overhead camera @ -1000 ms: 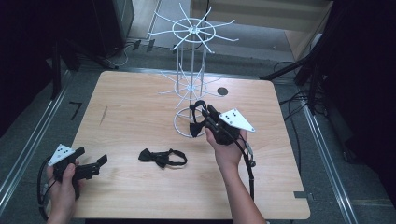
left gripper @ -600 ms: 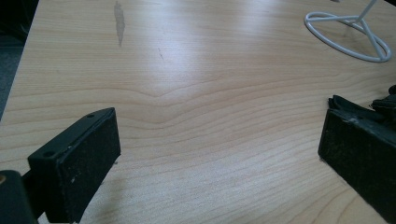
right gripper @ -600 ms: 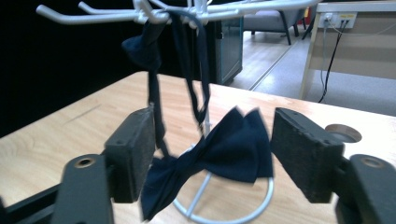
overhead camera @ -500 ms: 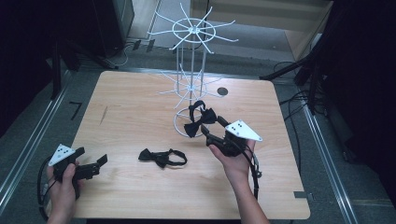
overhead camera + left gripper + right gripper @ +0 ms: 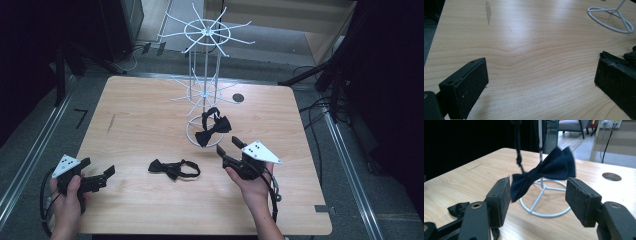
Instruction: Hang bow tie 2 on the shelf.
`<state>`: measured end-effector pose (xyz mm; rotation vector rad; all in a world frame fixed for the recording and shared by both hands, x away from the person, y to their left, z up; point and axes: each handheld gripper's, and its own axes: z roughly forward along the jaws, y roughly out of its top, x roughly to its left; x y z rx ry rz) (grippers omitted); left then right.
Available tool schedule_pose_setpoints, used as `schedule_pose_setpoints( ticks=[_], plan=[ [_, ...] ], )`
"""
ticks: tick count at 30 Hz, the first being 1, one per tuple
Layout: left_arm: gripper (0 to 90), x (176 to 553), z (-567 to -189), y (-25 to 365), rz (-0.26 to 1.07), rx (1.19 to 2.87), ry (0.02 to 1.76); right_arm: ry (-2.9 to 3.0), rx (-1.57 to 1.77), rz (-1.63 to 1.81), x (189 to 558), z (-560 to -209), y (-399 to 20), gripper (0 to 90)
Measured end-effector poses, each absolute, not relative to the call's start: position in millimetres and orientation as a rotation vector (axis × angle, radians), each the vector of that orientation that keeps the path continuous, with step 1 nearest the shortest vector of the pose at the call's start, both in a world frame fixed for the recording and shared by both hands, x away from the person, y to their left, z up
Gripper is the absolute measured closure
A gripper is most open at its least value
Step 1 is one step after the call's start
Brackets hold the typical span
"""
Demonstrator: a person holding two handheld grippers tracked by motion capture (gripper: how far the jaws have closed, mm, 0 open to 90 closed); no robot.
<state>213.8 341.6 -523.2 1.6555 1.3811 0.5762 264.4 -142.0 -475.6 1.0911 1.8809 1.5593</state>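
A pale wooden table (image 5: 150, 115) with fine grain carries the whole scene; it has rounded corners, a dark smear (image 5: 110, 123) on its left part and a round black hole (image 5: 238, 98) near the far edge. Around it lies grey carpeted floor (image 5: 30, 135), with metal rails (image 5: 345, 160) running along both sides, cables (image 5: 315, 107) trailing at the right, and dark equipment at the far left (the back of the room is brighter, with light wood panelling).

A white wire rack (image 5: 206, 85) with spoke arms stands on a ring base at the table's middle. A dark bow tie (image 5: 213, 129) hangs from it by its strap, tilted, above the ring base. In the right gripper view the same bow tie (image 5: 546, 173) hangs just beyond the pads, free of both.

The right gripper (image 5: 231, 146) is held just in front of the rack, its jaws apart with nothing pressed between them; they have just been closing a little after opening wide. A second bow tie (image 5: 174, 168) lies flat on the wood between the two hands.

The left gripper (image 5: 97, 175) rests near the table's front left corner, jaws spread wide over bare wood.
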Motion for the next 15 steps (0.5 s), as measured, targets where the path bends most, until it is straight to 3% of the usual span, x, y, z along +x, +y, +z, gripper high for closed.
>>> schedule_pose_setpoints(
  ticks=[15],
  plan=[
    [0.0, 213.8, -523.1, 341.6, 0.575, 1.656, 1.381, 1.951, 1.108, 1.529, 263.8, -491.9, -126.8, 42.9]
  ],
)
